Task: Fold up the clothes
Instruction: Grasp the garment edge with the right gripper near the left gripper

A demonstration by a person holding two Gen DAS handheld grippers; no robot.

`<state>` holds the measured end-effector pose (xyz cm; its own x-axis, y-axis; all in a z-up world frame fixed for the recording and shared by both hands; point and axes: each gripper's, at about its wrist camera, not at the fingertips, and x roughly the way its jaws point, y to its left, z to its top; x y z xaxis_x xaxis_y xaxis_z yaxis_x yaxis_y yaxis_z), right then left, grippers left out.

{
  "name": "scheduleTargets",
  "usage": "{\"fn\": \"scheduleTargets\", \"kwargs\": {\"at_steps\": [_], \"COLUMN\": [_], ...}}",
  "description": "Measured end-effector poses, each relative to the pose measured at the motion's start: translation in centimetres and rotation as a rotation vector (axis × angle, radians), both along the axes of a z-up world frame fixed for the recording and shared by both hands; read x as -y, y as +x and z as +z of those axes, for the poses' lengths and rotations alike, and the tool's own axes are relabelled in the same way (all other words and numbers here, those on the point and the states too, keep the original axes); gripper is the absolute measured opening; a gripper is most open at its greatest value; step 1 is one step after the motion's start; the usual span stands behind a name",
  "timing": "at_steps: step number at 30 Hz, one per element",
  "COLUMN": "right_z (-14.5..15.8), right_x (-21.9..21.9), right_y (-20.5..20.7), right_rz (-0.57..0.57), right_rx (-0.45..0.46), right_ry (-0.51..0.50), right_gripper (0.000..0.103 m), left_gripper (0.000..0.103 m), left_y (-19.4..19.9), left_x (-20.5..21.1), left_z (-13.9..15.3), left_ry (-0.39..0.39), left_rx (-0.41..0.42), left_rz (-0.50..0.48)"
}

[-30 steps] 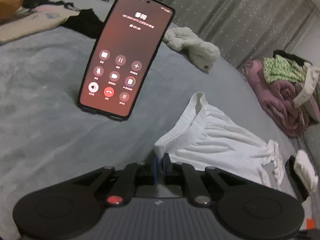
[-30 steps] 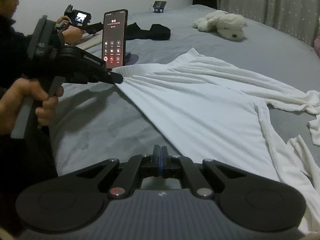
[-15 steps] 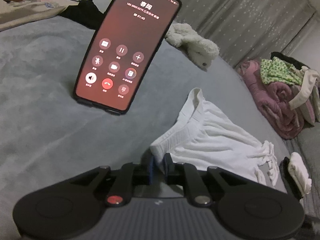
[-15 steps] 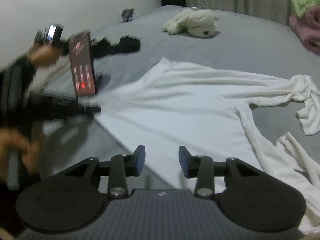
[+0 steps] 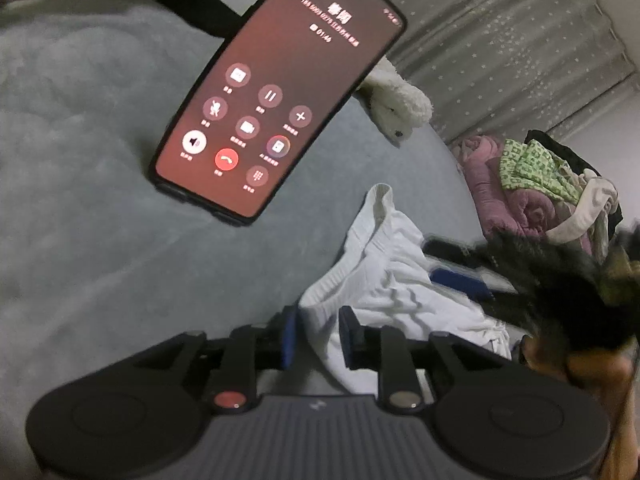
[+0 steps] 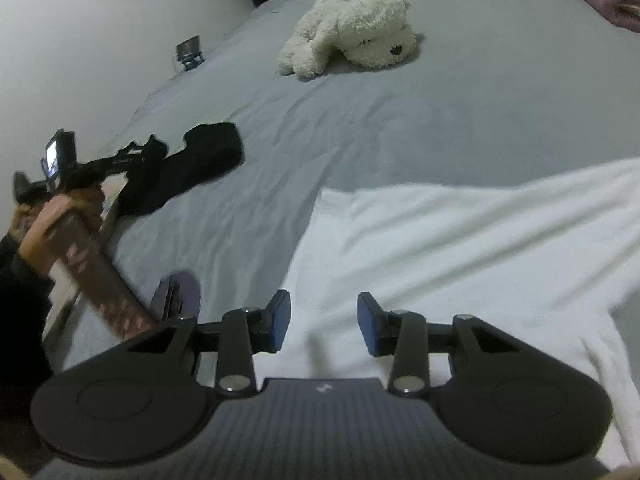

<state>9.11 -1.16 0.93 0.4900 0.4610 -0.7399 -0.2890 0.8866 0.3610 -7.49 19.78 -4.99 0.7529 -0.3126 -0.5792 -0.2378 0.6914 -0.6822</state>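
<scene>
**White garment spread on the grey bed, both grippers' fingers apart**

White cloth, a long-sleeved garment (image 6: 460,248), lies flat across the grey bed (image 6: 500,92), its body wide under the right gripper (image 6: 323,322). That gripper's blue-padded fingers (image 6: 280,320) stand well apart just above the fabric, gripping nothing.

In the left wrist view the same garment (image 5: 384,280) is bunched, its ribbed edge lying between the fingers of the left gripper (image 5: 318,334). Those fingers are parted with cloth in the gap; whether they touch it cannot be told.

A phone (image 5: 276,92) showing a call screen leans propped on the bed beyond the left gripper. A white plush dog (image 6: 352,32) lies farther up the bed, and a black garment (image 6: 188,164) sits near the wall side. A pile of pink and green clothes (image 5: 536,188) rests beyond the bed.
</scene>
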Motion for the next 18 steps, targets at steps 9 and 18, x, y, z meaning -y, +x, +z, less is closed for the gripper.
{"fn": "scheduleTargets", "kwargs": {"at_steps": [9,18], "right_z": [-0.7,-2.7], "right_x": [-5.3,-7.4], "right_y": [4.9,6.4], "right_rz": [-0.079,-0.186], "right_rx": [-0.010,0.003], "right_ry": [-0.123,-0.296], "right_gripper": [0.043,0.034], "left_gripper": [0.022,0.010], "left_y": [0.8,0.9], "left_x": [-0.1,0.4], "left_z": [-0.4,-0.5], "left_ry": [-0.045,-0.007], "left_rx": [-0.024,-0.048], "left_rz": [0.011,0.036]}}
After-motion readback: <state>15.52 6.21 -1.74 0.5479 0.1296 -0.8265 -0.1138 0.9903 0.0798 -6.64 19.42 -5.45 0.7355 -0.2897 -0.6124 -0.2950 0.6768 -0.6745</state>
